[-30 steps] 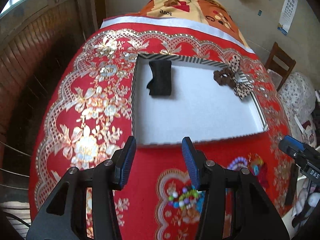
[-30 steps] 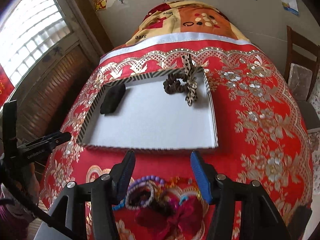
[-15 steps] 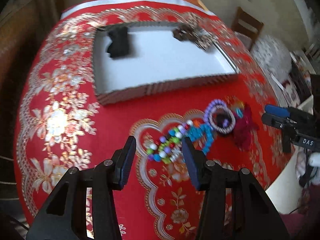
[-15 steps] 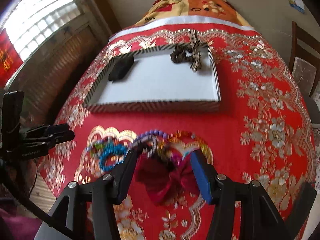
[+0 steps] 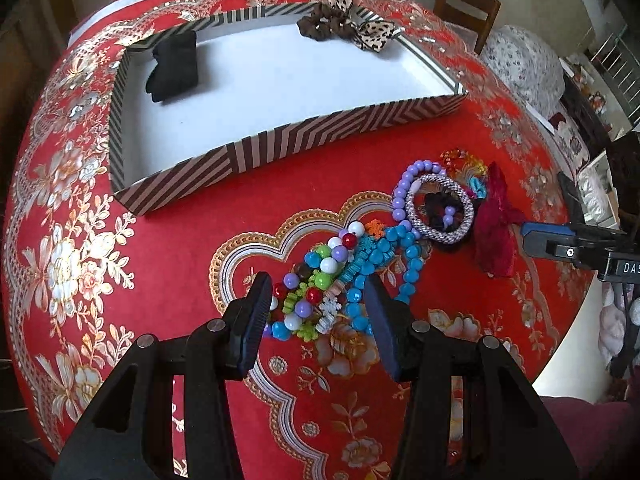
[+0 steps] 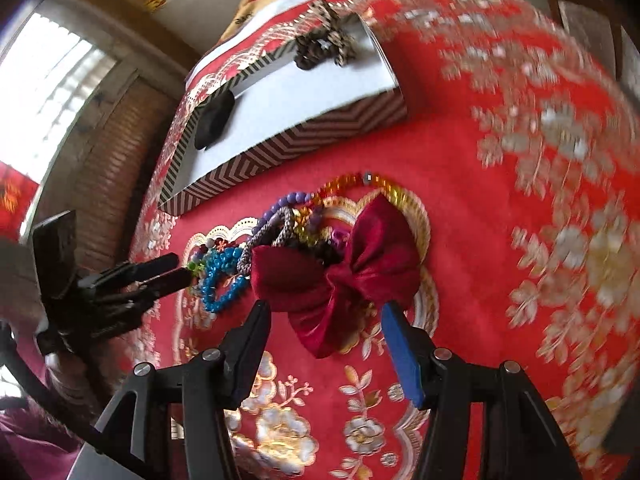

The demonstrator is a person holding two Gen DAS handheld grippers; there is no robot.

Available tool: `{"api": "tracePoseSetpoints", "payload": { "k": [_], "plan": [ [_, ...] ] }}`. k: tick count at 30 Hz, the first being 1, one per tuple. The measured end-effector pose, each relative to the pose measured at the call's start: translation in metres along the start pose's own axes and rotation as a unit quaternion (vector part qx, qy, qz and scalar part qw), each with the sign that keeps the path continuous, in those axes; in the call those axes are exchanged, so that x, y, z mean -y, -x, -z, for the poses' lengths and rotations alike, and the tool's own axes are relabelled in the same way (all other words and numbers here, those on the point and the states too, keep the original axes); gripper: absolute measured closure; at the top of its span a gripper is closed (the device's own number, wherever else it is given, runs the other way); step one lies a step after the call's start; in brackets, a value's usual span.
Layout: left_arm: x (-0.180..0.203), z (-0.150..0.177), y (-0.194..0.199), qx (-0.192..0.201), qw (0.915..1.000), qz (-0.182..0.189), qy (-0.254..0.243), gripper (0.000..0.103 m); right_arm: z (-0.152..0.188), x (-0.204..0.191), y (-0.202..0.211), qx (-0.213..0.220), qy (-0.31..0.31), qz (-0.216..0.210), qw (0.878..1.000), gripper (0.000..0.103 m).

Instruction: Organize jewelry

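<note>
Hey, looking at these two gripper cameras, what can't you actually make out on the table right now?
- Right wrist view: motion blur smears the tablecloth pattern.
- Right wrist view: the red bow hides part of the bead pile.
- Left wrist view: the left gripper fingers cover the pile's nearest beads.
- Both views: the black item in the box is too dark to identify.

Table under red floral cloth (image 5: 168,272). On it: striped shallow box (image 5: 304,140) toward the far side; near side, a jumble of bead bracelets (image 5: 332,272), grey beaded ring (image 5: 440,210), dark red bow (image 6: 340,268) just beside them.
</note>
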State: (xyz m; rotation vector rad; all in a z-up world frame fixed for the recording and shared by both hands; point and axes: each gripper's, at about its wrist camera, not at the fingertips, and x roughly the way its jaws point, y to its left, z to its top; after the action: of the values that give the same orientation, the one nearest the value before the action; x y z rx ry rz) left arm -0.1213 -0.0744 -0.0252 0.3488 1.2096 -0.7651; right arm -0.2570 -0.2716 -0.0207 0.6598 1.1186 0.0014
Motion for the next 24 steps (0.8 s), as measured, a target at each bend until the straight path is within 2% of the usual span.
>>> {"api": "tracePoseSetpoints", "payload": {
  "k": [7, 13, 14, 15, 17, 19, 24],
  "plan": [
    [-0.003, -0.005, -0.006, -0.009, 1.0000, -0.001, 0.002, 0.056, -0.015, 0.007, -0.016, 0.004, -0.046, -0.007, 0.999, 0.048],
    [-0.005, -0.011, -0.010, -0.014, 0.9998, 0.012, 0.008, 0.057, -0.032, 0.000, -0.027, 0.010, -0.022, 0.043, 0.999, 0.050],
    [-0.003, -0.011, -0.010, -0.015, 0.9998, 0.011, 0.005, 0.061, -0.033, -0.003, -0.027, 0.011, -0.010, 0.055, 0.998, 0.059],
    [-0.003, -0.011, -0.012, -0.016, 0.9998, 0.012, 0.002, 0.067, -0.032, -0.008, -0.026, 0.013, 0.010, 0.072, 0.997, 0.065],
    [-0.003, -0.012, -0.013, -0.018, 0.9998, 0.004, -0.004, 0.088, -0.031, -0.010, -0.022, 0.020, 0.024, 0.078, 0.996, 0.079],
    [-0.004, -0.011, -0.012, -0.018, 0.9998, 0.005, -0.006, 0.093, -0.030, -0.010, -0.017, 0.026, 0.031, 0.068, 0.997, 0.090],
    [-0.015, -0.012, -0.001, -0.009, 0.9993, 0.031, 0.016, 0.095, -0.030, -0.011, 0.006, 0.046, 0.043, 0.051, 0.997, 0.092]
  ]
}}
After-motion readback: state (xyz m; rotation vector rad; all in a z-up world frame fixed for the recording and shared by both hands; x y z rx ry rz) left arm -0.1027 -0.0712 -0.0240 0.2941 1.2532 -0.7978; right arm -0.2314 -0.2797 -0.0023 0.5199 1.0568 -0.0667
